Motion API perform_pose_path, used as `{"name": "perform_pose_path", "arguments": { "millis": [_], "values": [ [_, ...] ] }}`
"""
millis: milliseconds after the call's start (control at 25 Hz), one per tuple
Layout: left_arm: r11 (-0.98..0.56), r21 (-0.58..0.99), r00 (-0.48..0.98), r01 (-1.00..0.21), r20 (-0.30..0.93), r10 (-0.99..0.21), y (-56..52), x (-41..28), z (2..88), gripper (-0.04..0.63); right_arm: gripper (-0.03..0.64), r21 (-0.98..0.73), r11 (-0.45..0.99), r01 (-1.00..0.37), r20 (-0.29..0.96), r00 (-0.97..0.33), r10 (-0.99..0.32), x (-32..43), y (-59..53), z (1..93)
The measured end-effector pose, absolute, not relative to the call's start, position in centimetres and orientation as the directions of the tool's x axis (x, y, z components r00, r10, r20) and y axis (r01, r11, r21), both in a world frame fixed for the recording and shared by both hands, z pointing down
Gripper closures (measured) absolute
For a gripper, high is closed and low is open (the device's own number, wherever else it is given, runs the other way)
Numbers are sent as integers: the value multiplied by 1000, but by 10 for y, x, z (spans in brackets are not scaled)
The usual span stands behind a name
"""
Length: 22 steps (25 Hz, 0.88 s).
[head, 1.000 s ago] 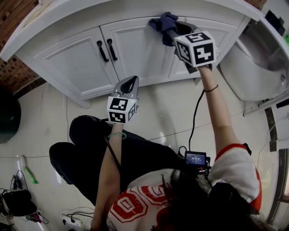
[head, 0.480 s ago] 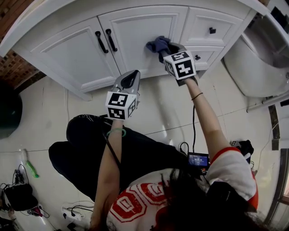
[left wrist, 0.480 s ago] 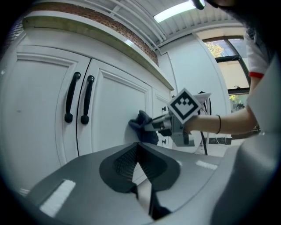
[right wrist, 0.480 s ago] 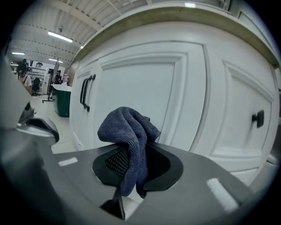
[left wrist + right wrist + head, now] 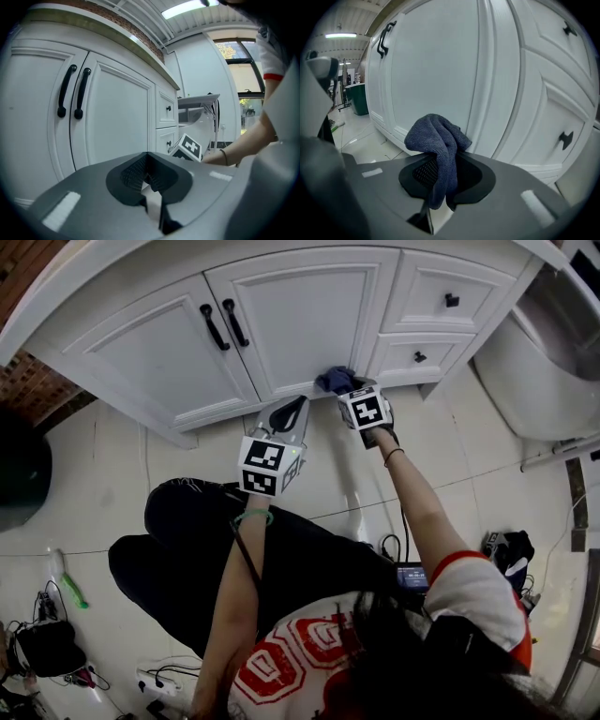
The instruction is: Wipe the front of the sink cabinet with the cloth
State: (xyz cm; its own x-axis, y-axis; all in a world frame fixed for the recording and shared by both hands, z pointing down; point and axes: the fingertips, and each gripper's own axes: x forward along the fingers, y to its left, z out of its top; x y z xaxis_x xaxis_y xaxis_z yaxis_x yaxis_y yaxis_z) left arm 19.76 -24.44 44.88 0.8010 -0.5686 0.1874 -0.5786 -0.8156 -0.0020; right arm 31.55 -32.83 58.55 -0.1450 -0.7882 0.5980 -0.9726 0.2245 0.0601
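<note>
Lowered since earlier: right gripper (image 5: pixel 345 390), jaws clamped on dark blue terry cloth (image 5: pixel 334 380) at bottom edge of white panelled cabinet door (image 5: pixel 300 315); left gripper (image 5: pixel 288 414) closed, empty; risk: bunched cloth slipping, jaws scraping paint.

The person wore a white T-shirt (image 5: pixel 309 652) with red print and red-edged sleeves, black trousers (image 5: pixel 216 549), a green left wristband (image 5: pixel 249 517) and a thin dark right wristband (image 5: pixel 391 454). The left gripper (image 5: pixel 292 407) and right gripper (image 5: pixel 345 388) were grey with black-and-white marker cubes.
</note>
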Motion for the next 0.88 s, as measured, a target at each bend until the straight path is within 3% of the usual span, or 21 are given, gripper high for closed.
{"name": "perform_pose_path", "arguments": {
  "millis": [320, 880],
  "values": [
    [-767, 42, 758, -640, 198, -621, -261, 189, 463, 595, 537, 36, 255, -966, 670, -166, -723, 307, -324, 615],
    [-766, 57, 760, -640, 194, -620, -264, 201, 470, 595, 537, 210, 291, -934, 327, -213, -921, 356, -304, 309]
  ]
}}
